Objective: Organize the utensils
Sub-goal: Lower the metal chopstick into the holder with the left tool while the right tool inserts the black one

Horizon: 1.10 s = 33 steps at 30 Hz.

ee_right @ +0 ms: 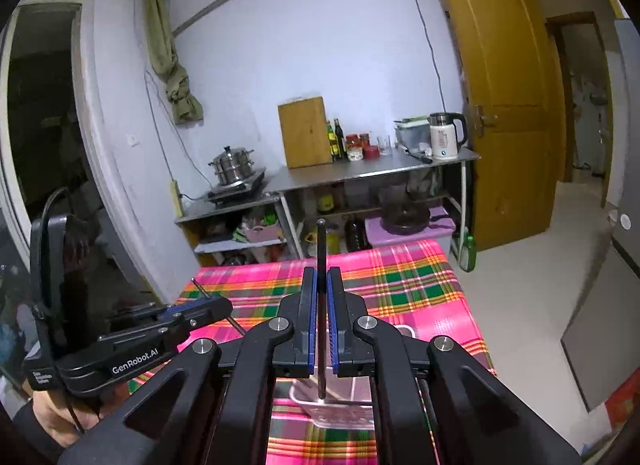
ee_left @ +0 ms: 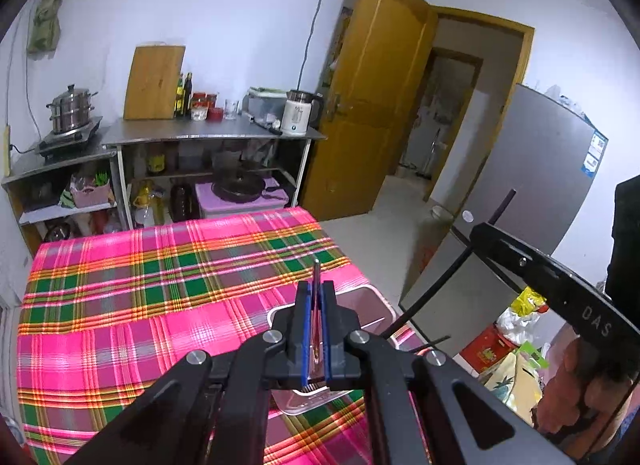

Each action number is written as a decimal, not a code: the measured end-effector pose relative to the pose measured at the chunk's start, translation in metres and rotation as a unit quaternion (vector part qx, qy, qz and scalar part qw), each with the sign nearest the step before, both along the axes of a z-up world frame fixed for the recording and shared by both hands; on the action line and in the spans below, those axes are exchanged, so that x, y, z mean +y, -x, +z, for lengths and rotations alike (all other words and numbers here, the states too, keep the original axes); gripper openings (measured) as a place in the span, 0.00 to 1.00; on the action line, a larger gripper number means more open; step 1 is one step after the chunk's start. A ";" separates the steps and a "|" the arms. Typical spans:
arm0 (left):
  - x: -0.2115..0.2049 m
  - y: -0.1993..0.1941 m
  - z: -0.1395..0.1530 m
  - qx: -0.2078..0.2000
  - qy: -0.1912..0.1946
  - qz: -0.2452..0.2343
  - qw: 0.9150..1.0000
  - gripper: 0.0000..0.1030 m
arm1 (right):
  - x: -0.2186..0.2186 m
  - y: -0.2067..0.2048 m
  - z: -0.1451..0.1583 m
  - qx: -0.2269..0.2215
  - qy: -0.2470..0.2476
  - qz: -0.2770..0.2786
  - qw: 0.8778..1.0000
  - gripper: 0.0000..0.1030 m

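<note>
My left gripper (ee_left: 316, 285) is shut on a thin reddish chopstick (ee_left: 316, 269) that pokes up past its blue pads. It hovers over a clear plastic box (ee_left: 374, 297) on the pink plaid tablecloth (ee_left: 160, 285). To its right, my right gripper (ee_left: 480, 235) grips a dark chopstick (ee_left: 432, 293) that slants down toward the box. In the right wrist view, my right gripper (ee_right: 321, 271) is shut on that dark chopstick (ee_right: 321, 241), upright above the box (ee_right: 352, 409). The left gripper (ee_right: 222, 305) shows at the left, clamped on its stick (ee_right: 236, 323).
Beyond the table stands a steel counter (ee_left: 208, 131) with a cutting board (ee_left: 154, 81), jars and a kettle (ee_left: 296, 111). A steamer pot (ee_left: 72, 109) sits on a stove. An open wooden door (ee_left: 372, 105), a grey fridge (ee_left: 532, 169) and floor bags (ee_left: 516, 321) lie to the right.
</note>
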<state>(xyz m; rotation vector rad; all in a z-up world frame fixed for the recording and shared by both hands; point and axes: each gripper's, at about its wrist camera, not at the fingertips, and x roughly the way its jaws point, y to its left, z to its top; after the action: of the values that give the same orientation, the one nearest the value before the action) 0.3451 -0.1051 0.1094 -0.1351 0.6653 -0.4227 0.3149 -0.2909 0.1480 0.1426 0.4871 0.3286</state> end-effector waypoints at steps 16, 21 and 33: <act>0.008 -0.022 -0.085 0.063 -0.013 0.010 0.998 0.05 | 0.009 -0.035 -0.090 0.094 0.028 0.006 0.995 0.05; 0.011 -0.017 -0.083 0.061 -0.017 0.010 0.998 0.06 | 0.007 -0.033 -0.094 0.096 0.038 -0.003 0.995 0.09; 0.018 0.023 -0.057 0.022 -0.019 0.016 0.999 0.10 | 0.009 0.005 -0.077 0.059 0.056 -0.005 0.997 0.23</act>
<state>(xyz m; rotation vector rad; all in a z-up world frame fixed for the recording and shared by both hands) 0.3224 -0.0872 0.0523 -0.1188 0.7124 -0.3775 0.3098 -0.2820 0.0706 0.0547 0.6195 0.2823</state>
